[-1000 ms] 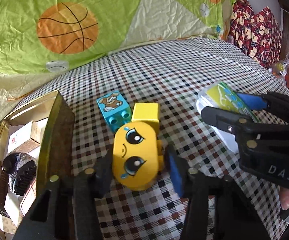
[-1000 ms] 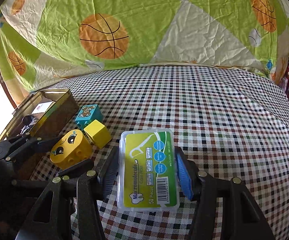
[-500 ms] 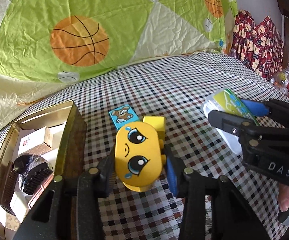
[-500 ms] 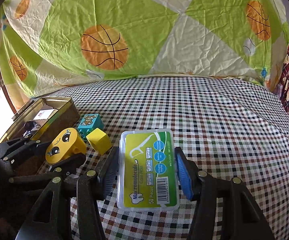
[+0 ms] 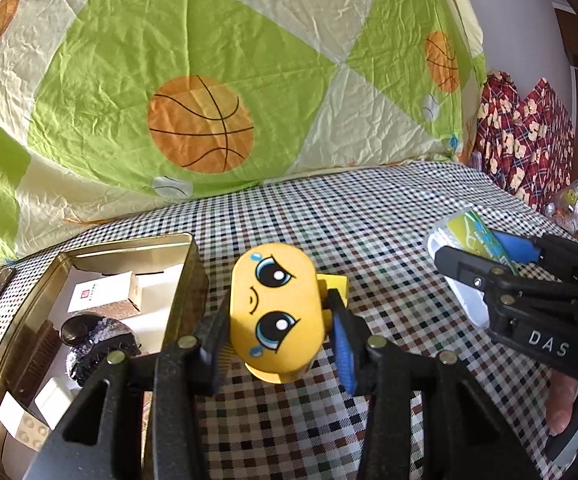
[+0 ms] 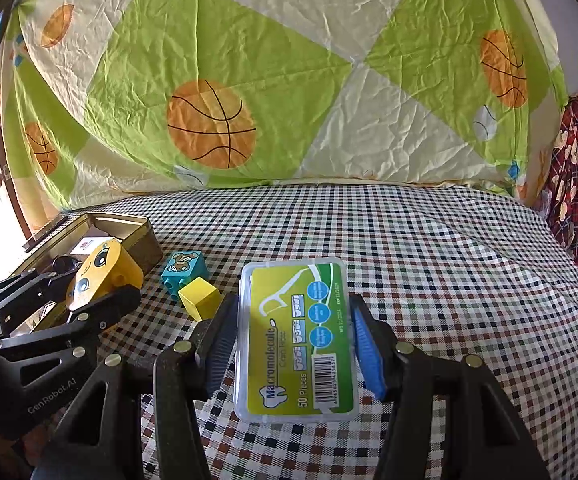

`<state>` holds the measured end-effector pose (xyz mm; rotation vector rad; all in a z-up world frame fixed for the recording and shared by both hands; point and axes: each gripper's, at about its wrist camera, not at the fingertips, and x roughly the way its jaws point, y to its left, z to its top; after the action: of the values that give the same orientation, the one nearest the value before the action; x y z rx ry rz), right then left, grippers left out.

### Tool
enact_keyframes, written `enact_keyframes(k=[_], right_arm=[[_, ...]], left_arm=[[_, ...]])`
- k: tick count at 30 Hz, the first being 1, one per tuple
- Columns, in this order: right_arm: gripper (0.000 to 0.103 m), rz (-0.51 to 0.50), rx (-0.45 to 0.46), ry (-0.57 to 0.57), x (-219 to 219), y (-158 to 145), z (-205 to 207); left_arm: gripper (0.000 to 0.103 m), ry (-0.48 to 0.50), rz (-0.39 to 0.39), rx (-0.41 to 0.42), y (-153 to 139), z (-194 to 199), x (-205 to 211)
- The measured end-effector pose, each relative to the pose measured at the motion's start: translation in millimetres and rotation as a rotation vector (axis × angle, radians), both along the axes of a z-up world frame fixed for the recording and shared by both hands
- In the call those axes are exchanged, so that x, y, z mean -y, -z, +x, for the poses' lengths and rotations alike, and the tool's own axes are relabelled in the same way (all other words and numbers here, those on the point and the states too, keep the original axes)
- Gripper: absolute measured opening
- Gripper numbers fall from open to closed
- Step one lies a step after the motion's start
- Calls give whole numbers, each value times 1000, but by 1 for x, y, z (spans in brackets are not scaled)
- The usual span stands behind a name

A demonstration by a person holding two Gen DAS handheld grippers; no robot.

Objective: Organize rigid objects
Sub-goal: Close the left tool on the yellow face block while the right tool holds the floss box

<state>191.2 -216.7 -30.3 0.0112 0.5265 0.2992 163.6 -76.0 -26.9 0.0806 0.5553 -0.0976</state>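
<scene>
My left gripper [image 5: 279, 334] is shut on a yellow toy block with a crying face [image 5: 273, 312], held in the air just right of the open gold tin [image 5: 187, 280]. From the right wrist view the same face block [image 6: 103, 272] hangs by the tin [image 6: 141, 236]. My right gripper [image 6: 293, 344] is shut on a clear floss-pick box with a green label [image 6: 297, 340], lifted above the checked cloth; this box [image 5: 463, 236] also shows at the right of the left wrist view. A blue dog block [image 6: 184, 269] and a small yellow cube [image 6: 200, 302] lie on the cloth.
The tin holds a small carton [image 5: 107, 296], a dark sequinned item [image 5: 97, 340] and white blocks [image 5: 29, 420]. A basketball-print quilt [image 6: 249, 100] rises behind the checked cloth [image 6: 429, 260]. Red patterned cushions [image 5: 529, 140] sit far right.
My left gripper lifted the face block off the cloth and moved it toward the tin, hiding the blue block behind it. The right gripper holds the floss box, raised slightly.
</scene>
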Motion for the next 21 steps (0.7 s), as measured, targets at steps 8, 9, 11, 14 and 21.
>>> enact_keyframes(k=[8, 9, 11, 14, 21], right_arm=[[57, 0, 45, 20, 2, -4, -7], [57, 0, 51, 23, 2, -4, -8], [57, -1, 65, 29, 2, -5, -11], [57, 2, 87, 35, 3, -7, -15], [57, 10, 156, 61, 6, -12, -27]], left_arm=[[42, -9, 5, 72, -7, -11, 0], [42, -13, 9, 81, -7, -13, 1], [42, -19, 13, 98, -9, -16, 1], [42, -28, 7, 112, -10, -20, -1], [42, -58, -35, 150, -12, -31, -10]])
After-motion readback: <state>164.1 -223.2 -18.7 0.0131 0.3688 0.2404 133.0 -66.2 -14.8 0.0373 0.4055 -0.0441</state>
